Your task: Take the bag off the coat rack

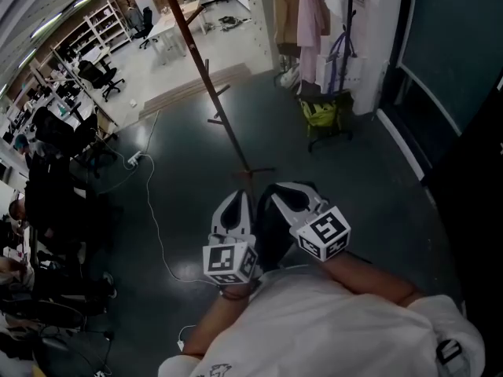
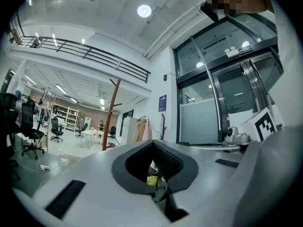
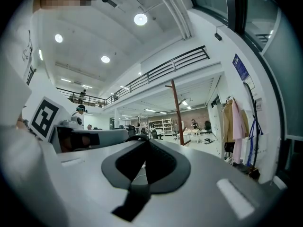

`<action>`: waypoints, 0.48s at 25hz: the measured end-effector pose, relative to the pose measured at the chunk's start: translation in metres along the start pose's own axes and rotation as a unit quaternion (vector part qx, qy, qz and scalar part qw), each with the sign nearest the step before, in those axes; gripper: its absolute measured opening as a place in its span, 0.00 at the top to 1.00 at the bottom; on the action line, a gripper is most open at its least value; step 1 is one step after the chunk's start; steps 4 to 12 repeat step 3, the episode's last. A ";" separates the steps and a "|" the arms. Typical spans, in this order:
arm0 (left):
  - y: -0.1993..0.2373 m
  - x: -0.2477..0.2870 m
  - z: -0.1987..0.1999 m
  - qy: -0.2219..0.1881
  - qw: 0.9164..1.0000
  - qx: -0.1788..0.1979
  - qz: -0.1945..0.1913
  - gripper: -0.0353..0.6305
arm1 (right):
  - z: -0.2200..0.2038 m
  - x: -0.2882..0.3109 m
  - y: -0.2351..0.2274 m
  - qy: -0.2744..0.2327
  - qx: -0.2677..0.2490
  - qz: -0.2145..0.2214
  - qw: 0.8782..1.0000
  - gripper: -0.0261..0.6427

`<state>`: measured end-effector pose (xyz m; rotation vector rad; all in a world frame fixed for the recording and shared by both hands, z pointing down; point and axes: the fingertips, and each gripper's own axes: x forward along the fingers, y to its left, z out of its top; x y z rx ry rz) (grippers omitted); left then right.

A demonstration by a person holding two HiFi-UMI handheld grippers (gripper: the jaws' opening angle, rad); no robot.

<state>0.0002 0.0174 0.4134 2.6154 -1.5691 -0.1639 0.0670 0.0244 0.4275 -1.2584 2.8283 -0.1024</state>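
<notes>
A brown wooden coat rack (image 1: 211,93) stands on the dark floor ahead, its pegs bare where I can see them. It shows as a thin pole in the left gripper view (image 2: 111,115) and in the right gripper view (image 3: 178,112). By the wall at the upper right, a white bag with purple straps (image 1: 343,60) hangs beside coats (image 1: 302,10). Below it sits a yellow-green bag (image 1: 322,115). My left gripper (image 1: 239,201) and right gripper (image 1: 280,190) are side by side near my chest, short of the rack's base. Both are shut and hold nothing.
A white cable (image 1: 156,218) and a power strip (image 1: 134,159) lie on the floor at the left. Office chairs (image 1: 102,75) and desks fill the far left. A glass partition (image 1: 448,61) runs along the right.
</notes>
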 end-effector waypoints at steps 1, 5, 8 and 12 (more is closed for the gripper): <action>-0.002 0.002 -0.002 0.002 1.000 0.001 -0.002 0.94 | -0.001 0.000 -0.002 0.000 0.001 0.000 1.000 0.93; -0.005 0.005 -0.006 0.007 1.000 0.003 -0.006 0.94 | -0.002 -0.002 -0.005 -0.001 0.002 -0.002 1.000 0.93; -0.005 0.005 -0.006 0.007 1.000 0.003 -0.006 0.94 | -0.002 -0.002 -0.005 -0.001 0.002 -0.002 1.000 0.93; -0.005 0.005 -0.006 0.007 1.000 0.003 -0.006 0.94 | -0.002 -0.002 -0.005 -0.001 0.002 -0.002 1.000 0.93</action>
